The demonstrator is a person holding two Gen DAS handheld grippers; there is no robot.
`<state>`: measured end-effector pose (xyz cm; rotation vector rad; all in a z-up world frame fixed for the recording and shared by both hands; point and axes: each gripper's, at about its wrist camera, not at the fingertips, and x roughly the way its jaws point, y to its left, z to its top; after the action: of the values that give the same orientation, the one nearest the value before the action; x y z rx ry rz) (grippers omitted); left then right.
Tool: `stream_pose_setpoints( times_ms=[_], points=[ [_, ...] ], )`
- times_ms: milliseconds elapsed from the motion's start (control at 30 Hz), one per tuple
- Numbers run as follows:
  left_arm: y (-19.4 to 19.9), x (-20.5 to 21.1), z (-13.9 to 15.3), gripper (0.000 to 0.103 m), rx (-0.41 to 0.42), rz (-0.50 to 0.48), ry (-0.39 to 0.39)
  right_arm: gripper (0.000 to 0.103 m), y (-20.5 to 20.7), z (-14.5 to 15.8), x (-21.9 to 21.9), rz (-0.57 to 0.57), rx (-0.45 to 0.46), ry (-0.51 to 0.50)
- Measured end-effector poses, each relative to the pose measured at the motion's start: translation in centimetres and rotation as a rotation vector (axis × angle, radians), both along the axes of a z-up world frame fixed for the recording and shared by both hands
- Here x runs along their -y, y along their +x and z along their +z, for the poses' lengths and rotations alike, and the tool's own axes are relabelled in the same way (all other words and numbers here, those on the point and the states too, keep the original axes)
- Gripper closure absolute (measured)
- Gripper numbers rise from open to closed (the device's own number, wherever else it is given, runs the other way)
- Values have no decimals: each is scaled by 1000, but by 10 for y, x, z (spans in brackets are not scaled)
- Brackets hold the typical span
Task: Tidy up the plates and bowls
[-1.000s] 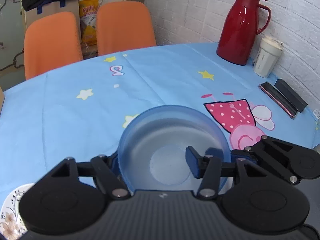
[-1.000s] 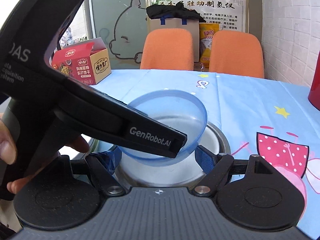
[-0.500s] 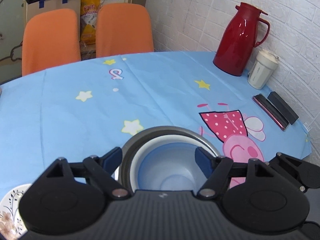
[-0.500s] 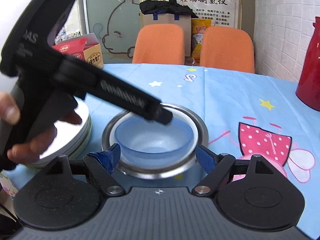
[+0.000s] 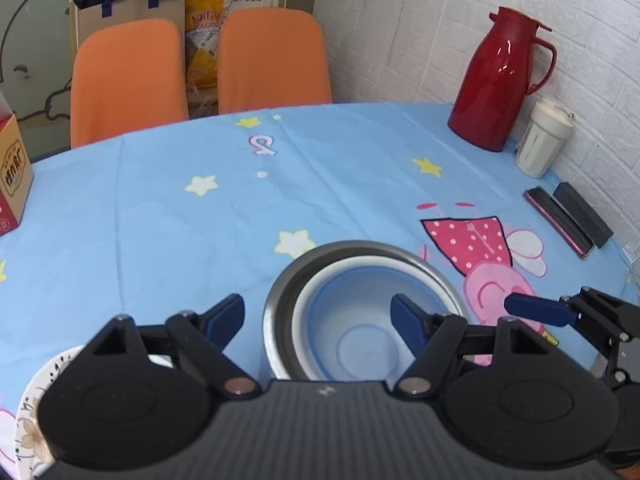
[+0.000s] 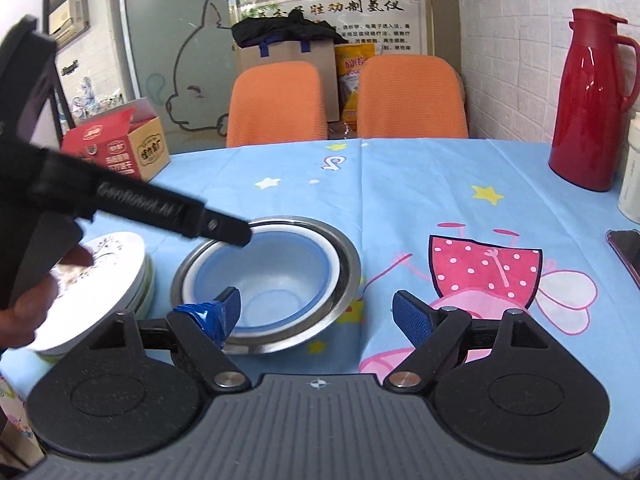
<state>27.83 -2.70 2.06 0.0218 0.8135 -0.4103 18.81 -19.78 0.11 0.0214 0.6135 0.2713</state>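
Blue bowl (image 5: 356, 332) now nested in the steel bowl (image 6: 344, 264); my left jaws have let go, both pairs apart, empty. Plates (image 6: 104, 276) next, probably.

White brick wall (image 5: 420, 32) on the right. Two orange chairs (image 6: 276, 104) behind the round desk (image 5: 160, 216), covered in a blue cartoon cloth. Frosted glass panel (image 6: 176, 40) with a cartoon outline at the back, a poster (image 6: 360, 12) beside it. Cardboard box (image 6: 288, 56) with dark fabric on top behind the chairs. Air conditioner (image 6: 68, 16) high left. Even indoor light.
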Motion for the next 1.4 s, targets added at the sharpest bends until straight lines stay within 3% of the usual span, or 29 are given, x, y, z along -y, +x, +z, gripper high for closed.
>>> stream_pose_setpoints(
  times_ms=[267,600,933,1167,1400],
  points=[
    [29,-2,-24,29,-99,-26,57,33,21,-17,-1,-20,-50,17],
    [49,12,-47,28,-134,-60,95,32,42,-33,-16,-11,-109,-36],
    [52,16,-50,29,-154,-76,68,28,39,-39,-21,-67,-87,5],
    [40,28,-49,36,-141,-101,72,29,38,-37,-33,-45,-91,91],
    [41,36,-36,42,-142,-122,80,27,38,-28,-31,-105,-128,136]
  ],
)
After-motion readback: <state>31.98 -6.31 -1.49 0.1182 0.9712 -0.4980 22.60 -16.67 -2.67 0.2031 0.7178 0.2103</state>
